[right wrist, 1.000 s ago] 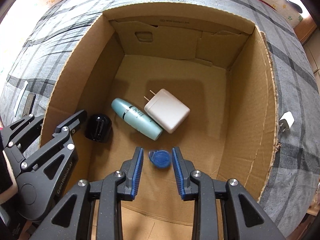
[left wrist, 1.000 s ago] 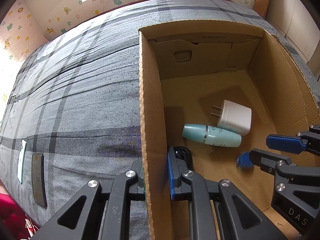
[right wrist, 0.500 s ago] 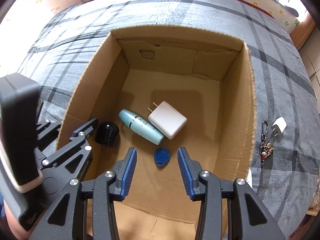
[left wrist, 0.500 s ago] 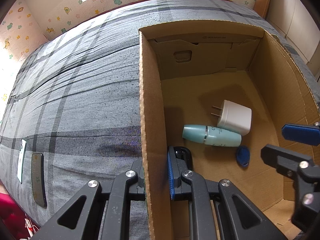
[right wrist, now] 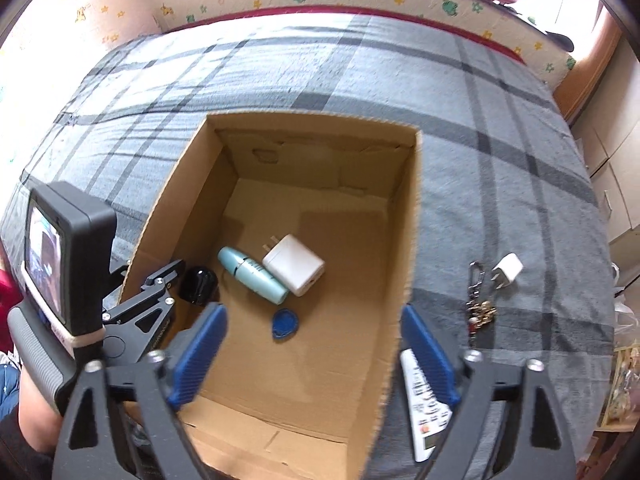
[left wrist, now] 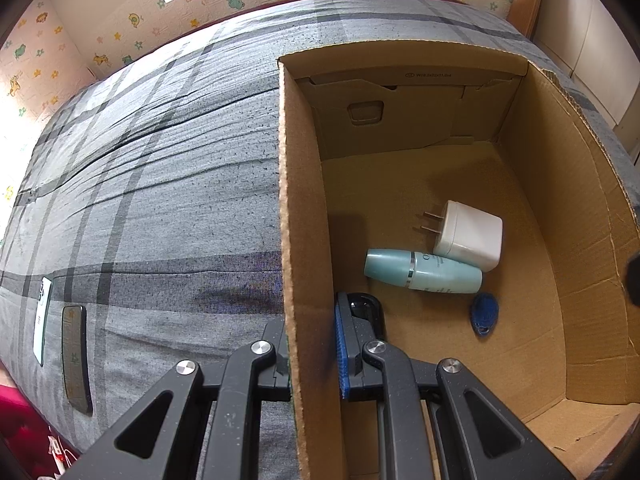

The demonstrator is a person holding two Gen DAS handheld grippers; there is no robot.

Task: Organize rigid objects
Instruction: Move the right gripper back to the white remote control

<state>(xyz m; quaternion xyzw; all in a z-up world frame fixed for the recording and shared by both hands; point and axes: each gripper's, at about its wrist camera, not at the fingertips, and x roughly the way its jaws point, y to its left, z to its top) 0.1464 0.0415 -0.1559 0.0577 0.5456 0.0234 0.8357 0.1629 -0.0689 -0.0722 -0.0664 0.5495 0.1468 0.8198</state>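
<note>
An open cardboard box (right wrist: 406, 216) stands on a grey plaid bed. Inside lie a white charger (right wrist: 294, 265), a teal bottle (right wrist: 253, 274), a blue fob (right wrist: 283, 322) and a black round object (right wrist: 198, 285). My left gripper (left wrist: 312, 354) is shut on the box's left wall (left wrist: 298, 200), one finger on each side. My right gripper (right wrist: 316, 354) is wide open and empty, high above the box's near part. The same items show in the left wrist view: charger (left wrist: 470, 236), bottle (left wrist: 424, 271), fob (left wrist: 485, 313).
On the bed right of the box lie a small white plug (right wrist: 507, 271), a keychain (right wrist: 480, 304) and a white remote (right wrist: 426, 404). Left of the box lie a dark phone (left wrist: 75, 360) and a white phone (left wrist: 42, 320).
My right gripper has let go of the blue fob, which now lies on the box floor, opened wide and pulled up and back. The left gripper has not moved.
</note>
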